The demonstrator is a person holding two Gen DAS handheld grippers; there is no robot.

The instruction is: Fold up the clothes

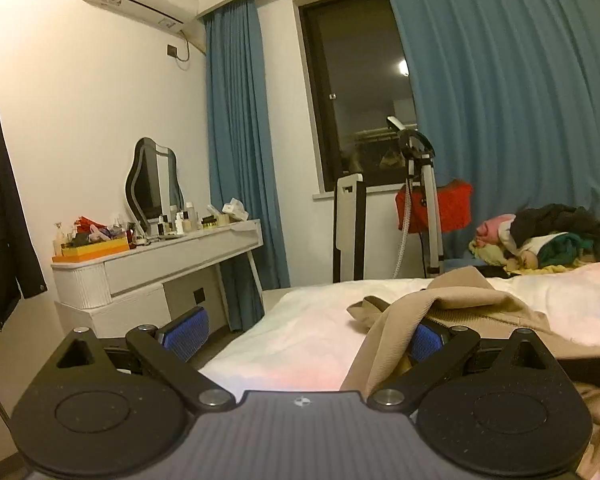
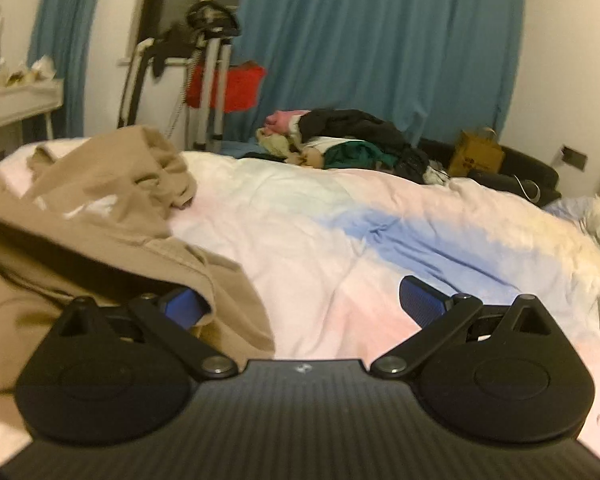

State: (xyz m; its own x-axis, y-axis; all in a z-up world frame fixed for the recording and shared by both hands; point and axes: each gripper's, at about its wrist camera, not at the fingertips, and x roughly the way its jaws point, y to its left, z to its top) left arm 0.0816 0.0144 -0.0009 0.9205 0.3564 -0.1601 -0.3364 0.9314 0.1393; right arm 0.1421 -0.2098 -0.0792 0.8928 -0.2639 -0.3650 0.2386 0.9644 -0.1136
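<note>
Now, in your left wrist view, your left tongs (image 1: 306, 332) are spread wide, their right pad tucked under the tan garment (image 1: 456, 304) crumpled on the bed (image 1: 308, 320). Your right wrist view shows the right tongs (image 2: 302, 300) equally wide, left pad touching that garment's hem.

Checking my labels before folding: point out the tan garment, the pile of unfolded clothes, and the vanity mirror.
tan garment (image 2: 112, 216): right wrist view, on its crumpled middle fabric.
pile of unfolded clothes (image 2: 352, 140): right wrist view, on the dark top garment.
vanity mirror (image 1: 156, 184): left wrist view, on the glass.
</note>
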